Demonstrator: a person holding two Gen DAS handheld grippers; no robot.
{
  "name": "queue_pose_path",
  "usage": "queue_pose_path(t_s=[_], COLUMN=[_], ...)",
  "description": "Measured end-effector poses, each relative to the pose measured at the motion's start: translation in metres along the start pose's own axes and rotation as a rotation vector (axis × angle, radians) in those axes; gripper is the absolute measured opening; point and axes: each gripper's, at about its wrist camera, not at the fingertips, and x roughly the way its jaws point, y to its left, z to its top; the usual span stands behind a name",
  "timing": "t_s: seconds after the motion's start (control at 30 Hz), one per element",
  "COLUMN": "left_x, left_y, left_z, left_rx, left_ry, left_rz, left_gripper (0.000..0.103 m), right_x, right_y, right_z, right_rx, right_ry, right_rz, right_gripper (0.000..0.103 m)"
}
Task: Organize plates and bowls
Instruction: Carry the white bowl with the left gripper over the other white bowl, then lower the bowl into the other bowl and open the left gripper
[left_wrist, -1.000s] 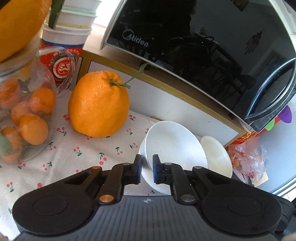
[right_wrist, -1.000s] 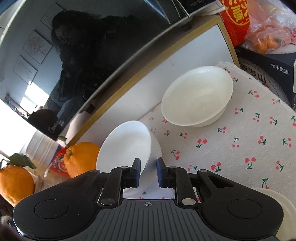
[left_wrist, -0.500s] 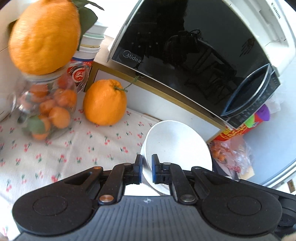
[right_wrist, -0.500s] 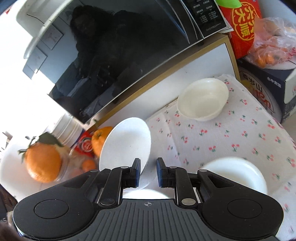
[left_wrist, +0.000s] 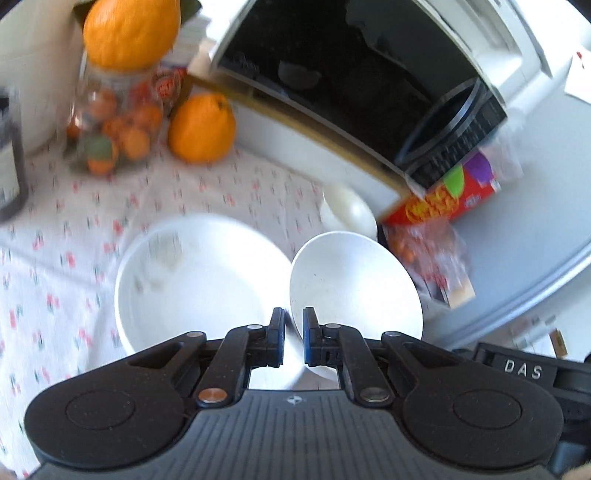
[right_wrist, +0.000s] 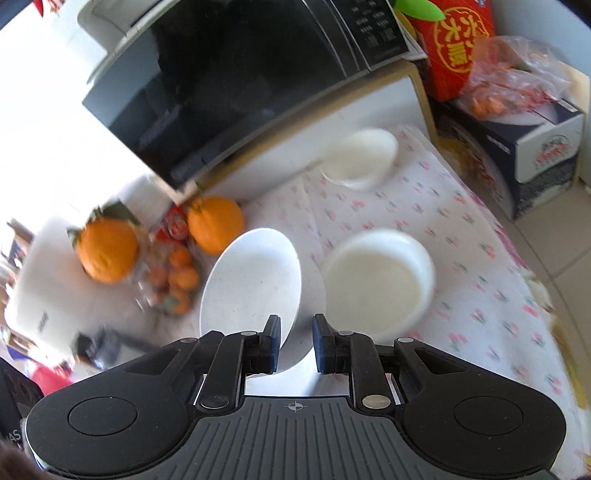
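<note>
**Both grippers carry a white plate above the cherry-print cloth**

The left gripper (left_wrist: 293, 334) has its jaws clamped on the rim of a white plate (left_wrist: 354, 284), which stands tilted on edge in the air, its hollow face turned to the right of the left wrist view. The right gripper (right_wrist: 295, 341) grips the same plate (right_wrist: 251, 284) at its lower rim, jaws closed on it with a slightly wider gap; in that view the plate leans up and to the left.

Below the plate, on the worktop's cherry-print cloth (left_wrist: 55, 266), sits a large white bowl (left_wrist: 199, 280) (much blurred in both views), upright and open. A smaller white bowl (right_wrist: 360, 158) rests farther back, close to the white cabinet front (right_wrist: 295, 147) beneath the microwave (right_wrist: 240, 74).

At the cloth's far left stand a glass jar of small oranges (left_wrist: 110, 125) with a big orange (left_wrist: 131, 33) on top, and another big orange (left_wrist: 201, 127) just beside it. A red box (right_wrist: 454, 48) and a bag of fruit (right_wrist: 509, 88) lie to the right of the microwave.
</note>
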Motion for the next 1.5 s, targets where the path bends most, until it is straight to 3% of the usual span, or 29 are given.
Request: queue_pose_path(t_s=[0.23, 0.3, 0.6, 0.73, 1.13, 1.23, 1.37, 1.5], left_x=[0.01, 0.011, 0.017, 0.028, 0.042, 0.04, 0.037, 0.033], left_y=[0.003, -0.002, -0.027, -0.034, -0.038, -0.041, -0.043, -0.042], left_z=[-0.036, -0.04, -0.059, -0.071, -0.076, -0.075, -0.074, -0.07], left_rx=[0.004, 0.027, 0.122, 0.162, 0.206, 0.241, 0.281, 0.293], left_ry=[0.082, 0.087, 0.113, 0.145, 0.179, 0.153, 0.139, 0.125], left_rz=[-0.041, -0.053, -0.098, -0.085, -0.051, -0.042, -0.036, -0.027], left_gripper=[0.008, 0.008, 0.009, 0.01, 0.011, 0.022, 0.036, 0.045], right_x=[-0.001, 0.003, -0.003, 0.006, 0.012, 0.012, 0.011, 0.008], right_y=[-0.042, -0.054, -0.079, -0.09, -0.107, -0.109, -0.114, -0.119], right_z=[-0.026, -0.029, -0.033, -0.037, -0.037, -0.034, -0.03, -0.025], right_rx=[0.056, 0.088, 0.052, 0.05, 0.077, 0.097, 0.132, 0.18], right_ry=[0.032, 0.075, 0.094, 0.138, 0.162, 0.161, 0.148, 0.131], right_rz=[-0.009, -0.033, -0.084, -0.134, -0.134, -0.124, -0.109, -0.083], right_gripper=[0.02, 0.02, 0.02, 0.02, 0.021, 0.025, 0.045, 0.047])
